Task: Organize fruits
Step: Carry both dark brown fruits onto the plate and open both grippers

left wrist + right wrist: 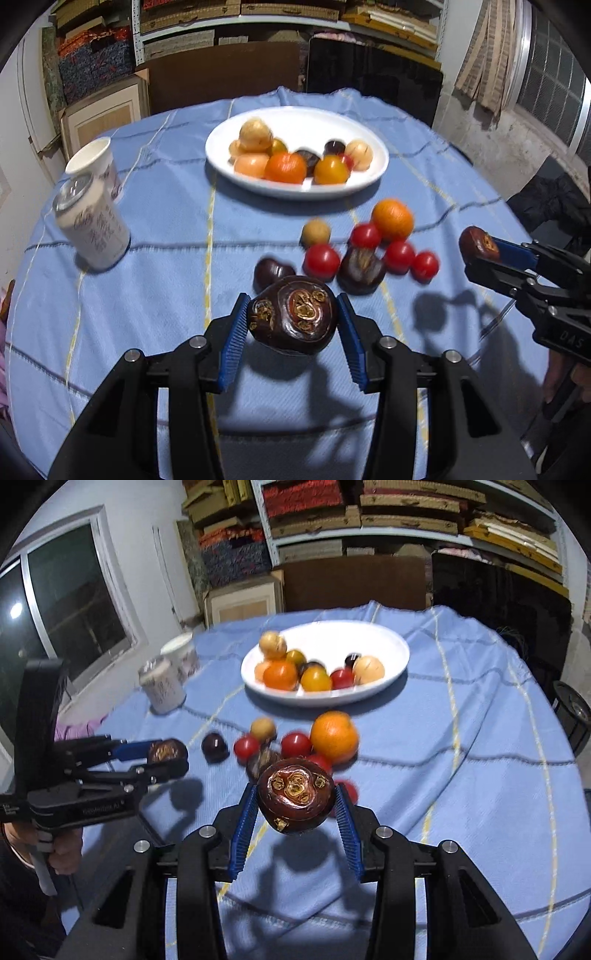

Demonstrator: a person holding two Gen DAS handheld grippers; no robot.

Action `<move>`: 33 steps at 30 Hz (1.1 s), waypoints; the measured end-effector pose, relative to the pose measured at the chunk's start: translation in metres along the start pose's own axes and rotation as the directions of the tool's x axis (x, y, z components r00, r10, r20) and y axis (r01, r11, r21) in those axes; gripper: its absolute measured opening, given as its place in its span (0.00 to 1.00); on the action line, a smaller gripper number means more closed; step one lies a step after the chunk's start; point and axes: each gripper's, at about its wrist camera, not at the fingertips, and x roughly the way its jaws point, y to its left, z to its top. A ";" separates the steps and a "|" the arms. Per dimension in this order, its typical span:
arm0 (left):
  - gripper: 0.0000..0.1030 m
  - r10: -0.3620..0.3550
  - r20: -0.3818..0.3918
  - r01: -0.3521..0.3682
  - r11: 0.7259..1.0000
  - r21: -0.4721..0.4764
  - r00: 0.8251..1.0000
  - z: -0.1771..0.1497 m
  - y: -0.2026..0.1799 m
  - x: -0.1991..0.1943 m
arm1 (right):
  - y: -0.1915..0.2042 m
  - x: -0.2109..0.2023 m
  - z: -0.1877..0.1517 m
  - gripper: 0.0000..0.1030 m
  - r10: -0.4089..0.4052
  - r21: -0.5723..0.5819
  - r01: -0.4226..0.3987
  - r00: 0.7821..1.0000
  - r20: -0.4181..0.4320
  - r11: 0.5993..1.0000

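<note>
My left gripper (291, 308) is shut on a dark brown round fruit (293, 317), held a little above the blue cloth. My right gripper (295, 797) is shut on a similar dark brown fruit (295, 794), also clear of the cloth. Each gripper shows in the other view: the right gripper (476, 253) at the right edge, the left gripper (166, 757) at the left. A white plate (314, 122) at mid-table holds several oranges, tomatoes and tan and dark fruits. Between the plate and the grippers lie an orange (392, 219), several red tomatoes (321, 260), a tan fruit (316, 232) and two dark fruits (360, 271).
A drinks can (92, 225) and a paper cup (94, 162) stand at the table's left side. The round table (147, 295) has a blue checked cloth. Behind it are shelves with boxes (240, 14) and dark boards. A hand (62, 853) holds the left gripper's handle.
</note>
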 end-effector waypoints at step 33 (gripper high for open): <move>0.46 0.075 -0.038 -0.078 0.995 -0.066 0.996 0.156 0.000 0.138 | -0.085 0.152 0.124 0.56 0.177 0.404 -0.166 0.984 0.010 0.900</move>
